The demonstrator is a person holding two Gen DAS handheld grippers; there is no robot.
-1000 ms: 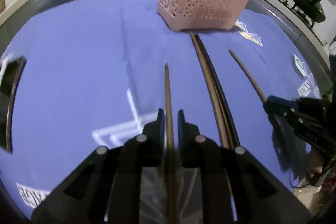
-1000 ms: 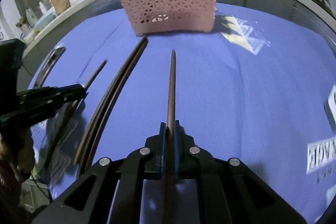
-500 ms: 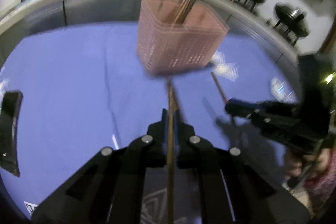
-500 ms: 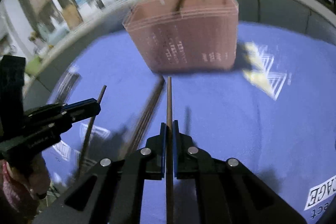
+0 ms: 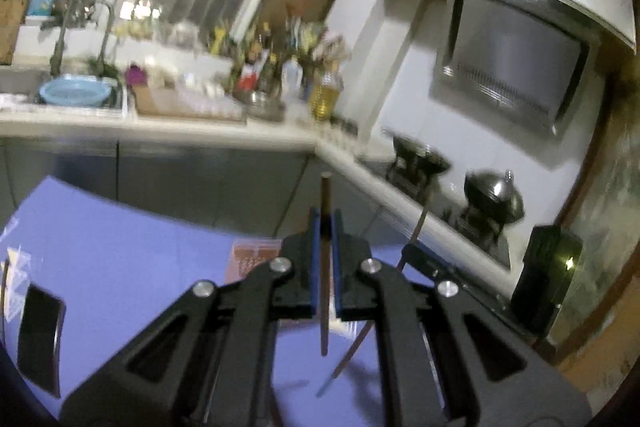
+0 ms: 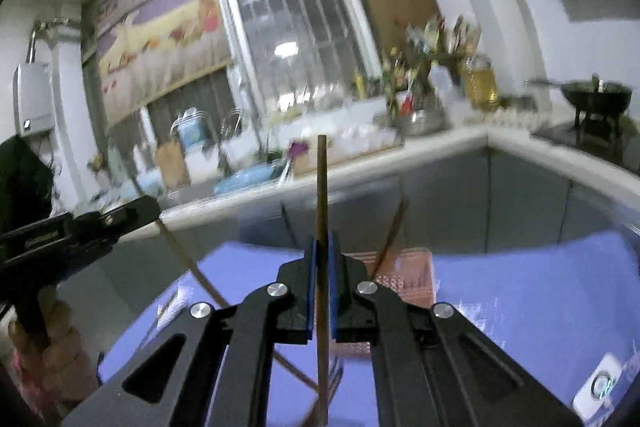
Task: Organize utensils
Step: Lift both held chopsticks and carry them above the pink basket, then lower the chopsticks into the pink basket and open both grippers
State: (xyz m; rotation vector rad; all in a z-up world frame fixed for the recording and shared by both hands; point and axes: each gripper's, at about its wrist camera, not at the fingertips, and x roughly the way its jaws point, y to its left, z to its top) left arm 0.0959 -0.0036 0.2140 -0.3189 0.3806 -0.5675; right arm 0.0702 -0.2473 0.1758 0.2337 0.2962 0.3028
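Note:
My left gripper (image 5: 326, 227) is shut on a brown chopstick (image 5: 326, 195), held in the air above the blue tablecloth (image 5: 120, 251). My right gripper (image 6: 322, 247) is likewise shut on a second brown chopstick (image 6: 321, 179). The pink lattice basket (image 6: 404, 279) sits low behind the jaws, partly hidden, with thin utensils (image 6: 394, 231) sticking out of it. In the left wrist view a corner of the basket (image 5: 252, 261) shows, and the right gripper (image 5: 424, 265) with its chopstick is at the right. In the right wrist view the left gripper (image 6: 132, 211) and a hand (image 6: 44, 343) are at the left.
A kitchen counter (image 5: 160, 131) with a sink, a blue basin (image 5: 74, 93) and bottles runs behind the table. Woks (image 5: 494, 195) stand on the stove at the right under a range hood. A dark flat object (image 5: 40, 339) lies at the cloth's left, a small white device (image 6: 600, 383) at the right.
Both grippers have lifted off the tablecloth with their chopsticks and tipped up toward level. The basket has dropped low in both views, and the loose chopsticks on the cloth have gone out of sight.

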